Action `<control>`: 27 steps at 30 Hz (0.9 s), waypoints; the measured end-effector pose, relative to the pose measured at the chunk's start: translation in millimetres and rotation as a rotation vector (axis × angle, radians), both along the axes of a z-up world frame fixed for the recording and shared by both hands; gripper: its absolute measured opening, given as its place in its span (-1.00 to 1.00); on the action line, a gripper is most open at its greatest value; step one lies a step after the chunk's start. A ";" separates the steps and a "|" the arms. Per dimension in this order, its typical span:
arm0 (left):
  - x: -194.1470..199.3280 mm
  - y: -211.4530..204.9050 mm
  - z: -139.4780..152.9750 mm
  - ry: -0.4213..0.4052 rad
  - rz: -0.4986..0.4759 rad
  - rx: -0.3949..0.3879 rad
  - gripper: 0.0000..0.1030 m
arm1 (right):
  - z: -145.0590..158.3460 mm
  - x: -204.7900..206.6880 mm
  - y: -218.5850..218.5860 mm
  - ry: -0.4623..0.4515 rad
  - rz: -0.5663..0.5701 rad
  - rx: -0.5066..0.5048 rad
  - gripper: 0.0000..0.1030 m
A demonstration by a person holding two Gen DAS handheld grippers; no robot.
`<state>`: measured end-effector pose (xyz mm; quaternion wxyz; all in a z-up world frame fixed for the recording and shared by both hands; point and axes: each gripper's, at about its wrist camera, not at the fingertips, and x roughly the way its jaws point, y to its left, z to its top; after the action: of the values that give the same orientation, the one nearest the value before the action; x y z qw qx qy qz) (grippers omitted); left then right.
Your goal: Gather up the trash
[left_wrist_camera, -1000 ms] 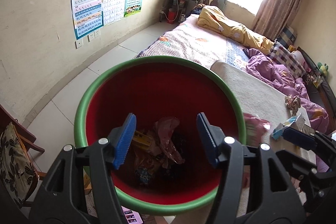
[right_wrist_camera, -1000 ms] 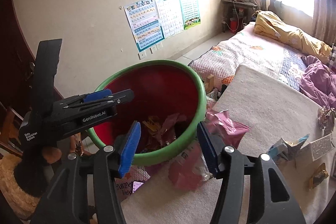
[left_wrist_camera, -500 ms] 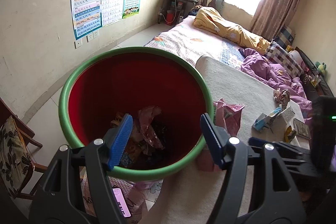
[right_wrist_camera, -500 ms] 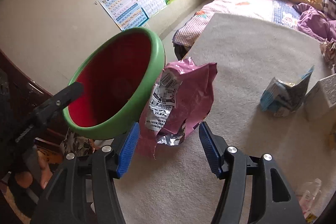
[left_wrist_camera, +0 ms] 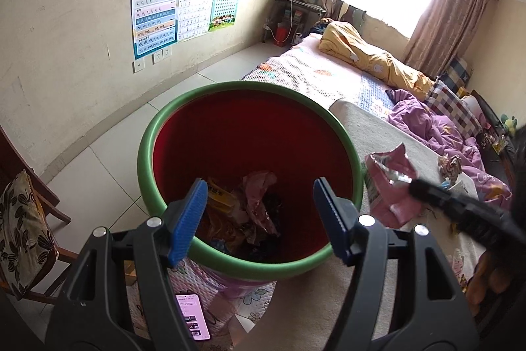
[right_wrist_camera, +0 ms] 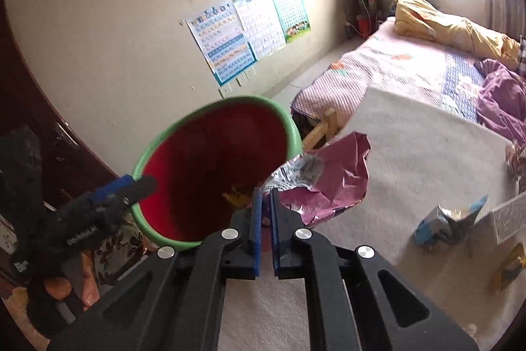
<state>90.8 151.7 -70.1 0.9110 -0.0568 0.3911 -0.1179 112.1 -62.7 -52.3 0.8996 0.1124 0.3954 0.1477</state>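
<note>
A red bin with a green rim (left_wrist_camera: 210, 101) (right_wrist_camera: 286, 120) holds several wrappers (left_wrist_camera: 256, 203). My left gripper (left_wrist_camera: 259, 219) is open, its fingers astride the bin's near rim. My right gripper (right_wrist_camera: 265, 213) is shut on the edge of a pink snack bag (right_wrist_camera: 338, 176), just right of the bin; the bag also shows in the left wrist view (left_wrist_camera: 391, 183). More trash lies on the beige blanket: a crumpled blue-white carton (right_wrist_camera: 443, 219), a white box (right_wrist_camera: 509, 216) and a yellow wrapper (right_wrist_camera: 509, 265).
The beige blanket (right_wrist_camera: 427, 147) covers a bed with a purple quilt (left_wrist_camera: 437, 127) and yellow bedding (left_wrist_camera: 371, 58). A phone (left_wrist_camera: 192, 314) lies below the bin. A cushioned chair (left_wrist_camera: 19, 232) stands at left. Posters (left_wrist_camera: 154, 12) hang on the wall.
My right gripper has closed on the pink bag and lifted it towards the bin. The left gripper stayed open at the bin's rim, and the bin shifted slightly.
</note>
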 end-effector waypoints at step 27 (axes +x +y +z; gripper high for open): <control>18.8 21.3 -1.6 0.007 -0.012 -0.029 0.24 | -77.6 6.6 -21.8 0.222 -0.271 -0.112 0.14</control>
<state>109.6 173.1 -71.7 0.9080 -0.0680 0.3928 -0.1290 118.7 -84.5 -129.9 0.8669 0.1299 0.4812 -0.0104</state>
